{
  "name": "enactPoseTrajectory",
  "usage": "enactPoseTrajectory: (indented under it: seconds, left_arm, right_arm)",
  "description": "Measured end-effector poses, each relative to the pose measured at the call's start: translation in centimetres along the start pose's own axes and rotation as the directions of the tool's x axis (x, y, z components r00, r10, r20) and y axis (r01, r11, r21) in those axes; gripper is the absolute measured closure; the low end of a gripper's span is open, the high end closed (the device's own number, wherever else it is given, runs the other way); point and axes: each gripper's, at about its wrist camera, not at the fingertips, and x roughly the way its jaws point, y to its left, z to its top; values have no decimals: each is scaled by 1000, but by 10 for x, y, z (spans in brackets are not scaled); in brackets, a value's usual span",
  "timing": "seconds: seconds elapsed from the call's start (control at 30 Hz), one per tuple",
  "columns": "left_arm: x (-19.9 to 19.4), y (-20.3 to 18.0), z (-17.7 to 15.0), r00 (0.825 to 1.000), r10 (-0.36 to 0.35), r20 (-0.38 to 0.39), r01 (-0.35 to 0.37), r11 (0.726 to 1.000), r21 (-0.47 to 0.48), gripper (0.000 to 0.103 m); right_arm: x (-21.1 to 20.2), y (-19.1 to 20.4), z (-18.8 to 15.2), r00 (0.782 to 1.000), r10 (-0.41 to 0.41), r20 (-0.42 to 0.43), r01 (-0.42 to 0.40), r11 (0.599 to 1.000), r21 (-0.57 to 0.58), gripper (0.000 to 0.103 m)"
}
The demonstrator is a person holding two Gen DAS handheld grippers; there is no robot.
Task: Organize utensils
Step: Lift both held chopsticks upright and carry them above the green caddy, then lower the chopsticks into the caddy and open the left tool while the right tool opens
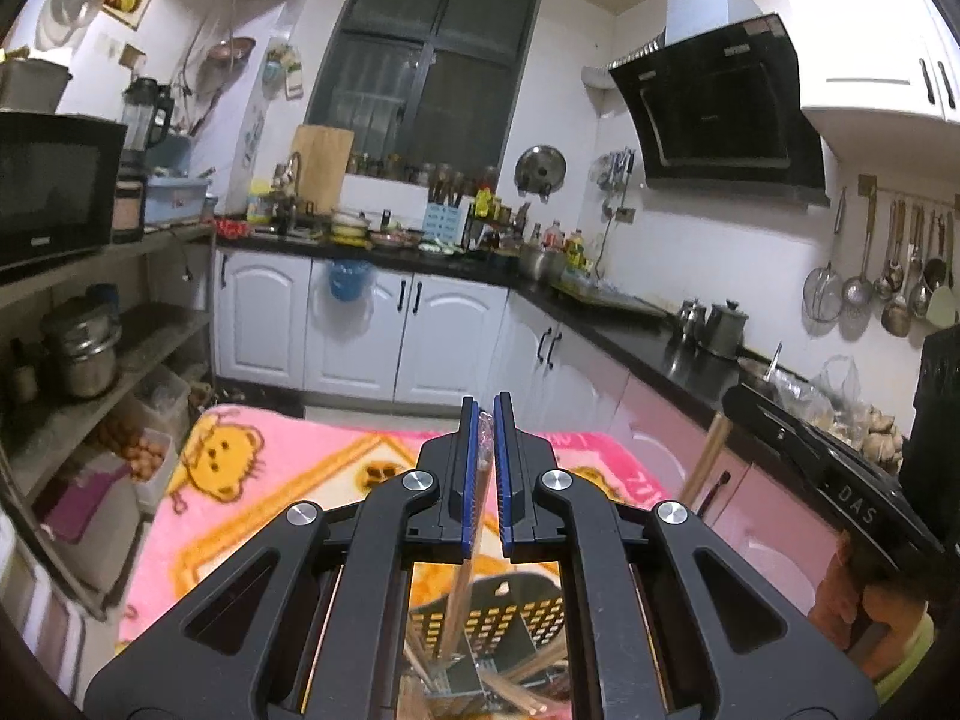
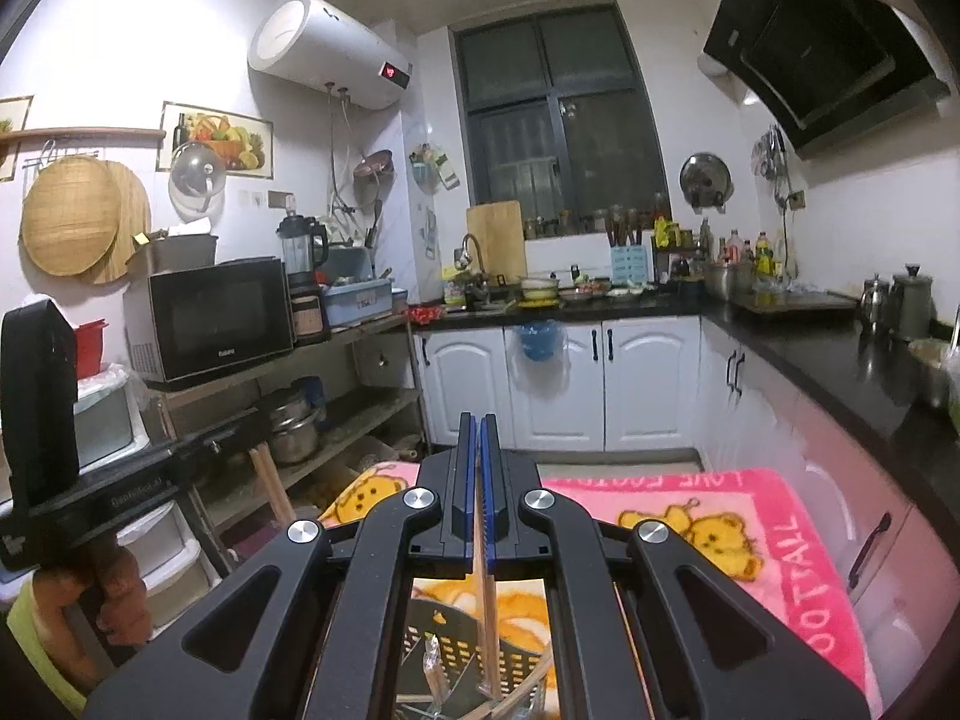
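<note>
Both my tongs pinched chopsticks: left gripper [image 1: 486, 420], right gripper [image 2: 479, 427], above a perforated holder [image 1: 480, 618] on the pink bear blanket [image 2: 780, 534], white kitchen cabinets [image 2: 600, 378] beyond.

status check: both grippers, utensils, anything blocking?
Left gripper jaws shut on a wrapped chopstick. Right gripper shut on a chopstick. Both over the perforated holder. Nothing blocking.

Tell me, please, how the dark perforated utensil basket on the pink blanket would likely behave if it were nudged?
The utensil basket looks like thin perforated plastic, so probably light. Long chopsticks lean out of it, so it may tip easily. The soft pink blanket beneath would probably resist sliding, favouring a topple.
</note>
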Motion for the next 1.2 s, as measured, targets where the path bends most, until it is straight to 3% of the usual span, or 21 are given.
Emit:
enactPoseTrajectory:
  seconds: [0.63,0.8,1.03,1.2]
  left_arm:
    - [30,4,-50,988,-6,-153,7,1000,9,100]
    - [27,11,-57,981,-14,-193,12,1000,-9,89]
    - [15,15,-61,977,-15,-212,10,1000,-25,76]
    - [2,17,-60,979,-11,-203,4,999,-35,61]
  right_arm:
    - [24,-8,-51,986,16,-164,-4,997,73,100]
    - [21,-13,-60,979,14,-203,4,996,86,98]
    - [9,-21,-66,977,3,-212,19,994,103,83]
    - [-3,-25,-69,977,-3,-215,28,994,109,74]
